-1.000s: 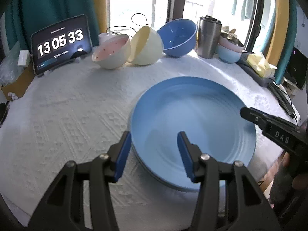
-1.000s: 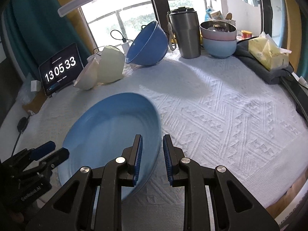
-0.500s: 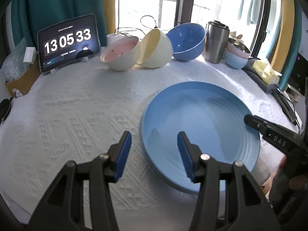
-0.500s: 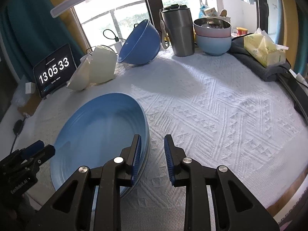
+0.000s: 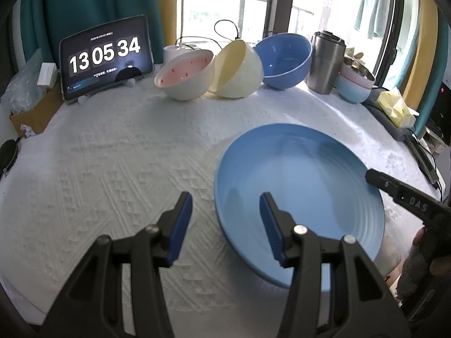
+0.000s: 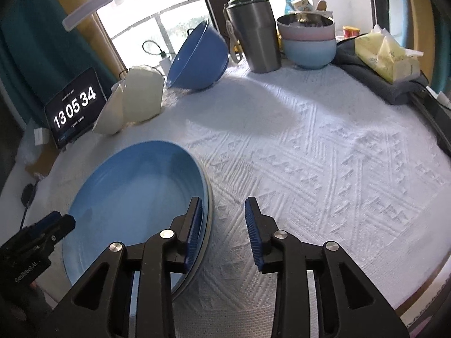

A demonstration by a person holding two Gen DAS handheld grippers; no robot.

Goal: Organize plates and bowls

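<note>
A large blue plate lies flat on the white tablecloth, stacked on another plate whose rim shows beneath it in the right wrist view. My left gripper is open and empty, straddling the plate's near left rim. My right gripper is open and empty at the plate's right rim. At the back stand a pink-lined bowl, a cream bowl and a blue bowl, all tilted on their sides.
A steel tumbler and stacked pink and pale blue bowls stand at the back right. A tablet clock leans at the back left. A yellow tissue pack lies on a dark cloth at right.
The right gripper has opened off the plate rim. The plate now rests on the stack. Both grippers have drawn back slightly; the left one has shifted left.
</note>
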